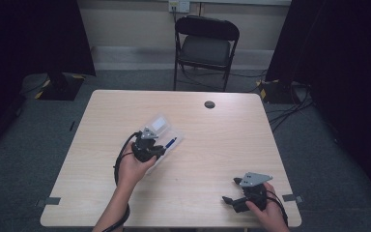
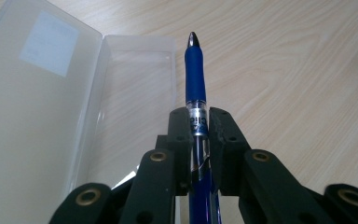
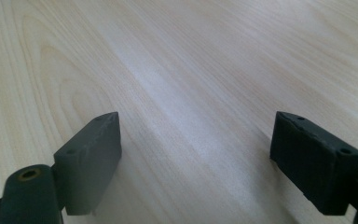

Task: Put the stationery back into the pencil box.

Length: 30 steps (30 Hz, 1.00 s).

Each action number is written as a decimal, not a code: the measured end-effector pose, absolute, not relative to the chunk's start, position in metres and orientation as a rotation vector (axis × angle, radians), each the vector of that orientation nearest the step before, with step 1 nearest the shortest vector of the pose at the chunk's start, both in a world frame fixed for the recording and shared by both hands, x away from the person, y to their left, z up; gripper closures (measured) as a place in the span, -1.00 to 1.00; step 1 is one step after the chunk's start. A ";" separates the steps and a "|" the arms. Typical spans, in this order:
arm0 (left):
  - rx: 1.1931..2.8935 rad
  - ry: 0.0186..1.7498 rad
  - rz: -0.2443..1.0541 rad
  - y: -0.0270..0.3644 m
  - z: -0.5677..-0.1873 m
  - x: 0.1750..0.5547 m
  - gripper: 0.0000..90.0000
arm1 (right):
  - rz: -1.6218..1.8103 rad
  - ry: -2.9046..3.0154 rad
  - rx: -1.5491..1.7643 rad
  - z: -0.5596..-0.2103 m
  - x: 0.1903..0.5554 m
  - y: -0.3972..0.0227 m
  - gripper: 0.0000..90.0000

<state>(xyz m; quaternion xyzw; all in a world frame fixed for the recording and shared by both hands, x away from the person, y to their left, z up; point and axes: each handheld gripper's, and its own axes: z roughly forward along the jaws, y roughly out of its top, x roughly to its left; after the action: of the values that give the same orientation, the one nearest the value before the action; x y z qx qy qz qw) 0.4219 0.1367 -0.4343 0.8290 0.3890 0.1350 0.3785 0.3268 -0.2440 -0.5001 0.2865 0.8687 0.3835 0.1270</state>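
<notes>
- Pen (image 2: 195,77): one, blue body with clear section, clamped between the pads of the left tool (image 2: 198,122), tip pointing away from the tool, over the near edge of the open case.
- Case (image 1: 159,126): one, clear plastic, lying open on the tabletop (image 1: 222,145) left of centre; lid (image 2: 32,93) with a white label folded out flat beside the shallow tray (image 2: 135,93).
- Tools: two, one per hand.
- Left tool: jaws narrow, shut on the pen barrel; pen stuck out straight ahead past the pads.
- Left hand (image 1: 133,166): forearm came in from the bottom edge, angled up toward the case, tool held just above the case edge, cable looped by the wrist.
- Right tool (image 1: 232,191): jaws wide apart, nothing between them, bare wood grain under them in the right gripper view.
- Right hand (image 1: 265,208): low at the near right corner of the tabletop, tool pointing left, well apart from case and pen.
- Other: one folding chair (image 1: 206,46) behind the tabletop, one round cable hole (image 1: 209,104) near its far edge.
</notes>
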 end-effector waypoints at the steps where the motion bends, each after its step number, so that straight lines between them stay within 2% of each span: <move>1: 2.102 1.005 0.340 0.136 -0.434 0.424 0.77 | 1.116 2.528 0.833 -0.500 0.327 -0.244 -0.65; 30: 2.098 1.020 0.401 0.141 -0.434 0.451 0.77 | 1.116 2.529 0.833 -0.500 0.327 -0.244 -0.65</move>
<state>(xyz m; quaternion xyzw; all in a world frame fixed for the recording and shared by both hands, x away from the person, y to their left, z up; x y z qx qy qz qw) 0.4510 0.1414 -0.4341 0.8208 0.3991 0.1567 0.3775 0.3268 -0.2440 -0.5001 0.2864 0.8688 0.3835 0.1270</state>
